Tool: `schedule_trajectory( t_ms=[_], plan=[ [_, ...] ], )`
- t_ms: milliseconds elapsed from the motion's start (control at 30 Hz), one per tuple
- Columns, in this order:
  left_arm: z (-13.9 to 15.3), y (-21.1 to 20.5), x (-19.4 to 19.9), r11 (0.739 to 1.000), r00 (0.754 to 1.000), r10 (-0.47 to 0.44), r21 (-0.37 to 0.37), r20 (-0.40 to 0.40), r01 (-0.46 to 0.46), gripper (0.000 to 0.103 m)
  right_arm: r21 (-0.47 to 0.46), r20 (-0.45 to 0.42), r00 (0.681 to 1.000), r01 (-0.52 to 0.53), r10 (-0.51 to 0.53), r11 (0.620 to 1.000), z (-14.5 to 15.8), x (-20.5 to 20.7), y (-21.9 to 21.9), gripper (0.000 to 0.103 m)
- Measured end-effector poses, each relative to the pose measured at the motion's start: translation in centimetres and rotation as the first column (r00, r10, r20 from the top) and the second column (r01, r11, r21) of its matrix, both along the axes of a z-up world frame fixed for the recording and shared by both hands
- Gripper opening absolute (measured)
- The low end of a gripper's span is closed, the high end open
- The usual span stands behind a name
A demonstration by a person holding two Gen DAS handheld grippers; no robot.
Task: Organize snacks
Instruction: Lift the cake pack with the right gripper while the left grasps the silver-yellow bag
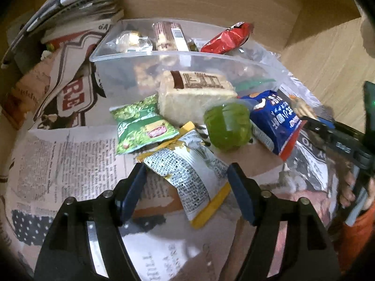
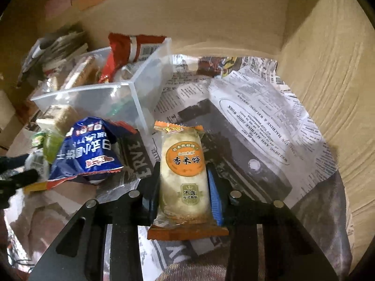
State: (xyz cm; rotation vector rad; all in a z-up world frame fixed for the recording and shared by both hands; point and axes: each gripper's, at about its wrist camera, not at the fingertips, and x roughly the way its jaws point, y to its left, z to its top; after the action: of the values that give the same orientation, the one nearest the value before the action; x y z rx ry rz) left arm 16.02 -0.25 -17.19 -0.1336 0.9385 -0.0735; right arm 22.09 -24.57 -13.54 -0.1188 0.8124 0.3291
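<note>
The clear plastic bin (image 1: 164, 56) serves as the landmark: it stands on newspaper (image 1: 58, 159) and already holds a red chip bag (image 1: 225, 38) leaning over its far rim, a brown-striped wafer pack (image 1: 168, 35) and a small clear-wrapped sweet (image 1: 131, 39). Just in front of the bin lies a heap of loose snacks: a pale cake block (image 1: 194, 93) against its near wall, a green pea packet (image 1: 140, 126), a green jelly cup (image 1: 226, 128) and a blue snack bag (image 1: 276, 121) to the right. Nearest of the heap is a white-and-yellow packet (image 1: 194, 178), lying between the spread fingers of the left hand-held gripper (image 1: 187, 187), which do not press it. To the right of the bin, the right hand-held gripper (image 2: 184, 182) is pinching an orange-labelled rice cracker pack (image 2: 182, 175) by its long sides, lengthwise between the blue pads, with the blue bag just to its left. A stack of folded papers and magazines (image 1: 70, 7) lies left of the bin. Cardboard walls (image 2: 328, 58) rise behind and to the right of it, enclosing the paper-covered surface.
</note>
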Motion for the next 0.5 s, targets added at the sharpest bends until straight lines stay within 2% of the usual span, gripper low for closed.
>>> schedule_trajectory(
  t_ms=[33,100,133,367,500],
  plan=[
    [-0.2,-0.4,0.1,1.000,1.000,0.002,0.023,0.010,-0.003,0.071,0.012,0.007,1.000,-0.004,0.004,1.000,0.2,-0.2,-0.1,0.033],
    [-0.4,-1.0,0.3,0.999,1.000,-0.001,0.043,0.029,0.000,0.063,0.030,0.014,1.000,-0.010,0.009,0.999,0.5,-0.5,-0.2,0.033],
    [-0.5,-1.3,0.3,0.999,0.999,-0.007,0.048,0.035,0.005,0.052,0.042,0.021,1.000,-0.013,0.012,0.999,0.7,-0.7,-0.3,0.033],
    [0.9,-1.7,-0.8,0.999,0.997,0.004,0.046,0.074,-0.008,0.038,0.082,0.070,0.997,-0.045,0.040,0.996,2.2,-1.5,-0.3,0.033],
    [2.4,-1.4,-1.8,0.998,0.994,0.012,0.057,0.107,-0.018,0.034,0.111,0.098,0.993,-0.070,0.060,0.991,3.1,-1.8,0.0,0.033]
  ],
)
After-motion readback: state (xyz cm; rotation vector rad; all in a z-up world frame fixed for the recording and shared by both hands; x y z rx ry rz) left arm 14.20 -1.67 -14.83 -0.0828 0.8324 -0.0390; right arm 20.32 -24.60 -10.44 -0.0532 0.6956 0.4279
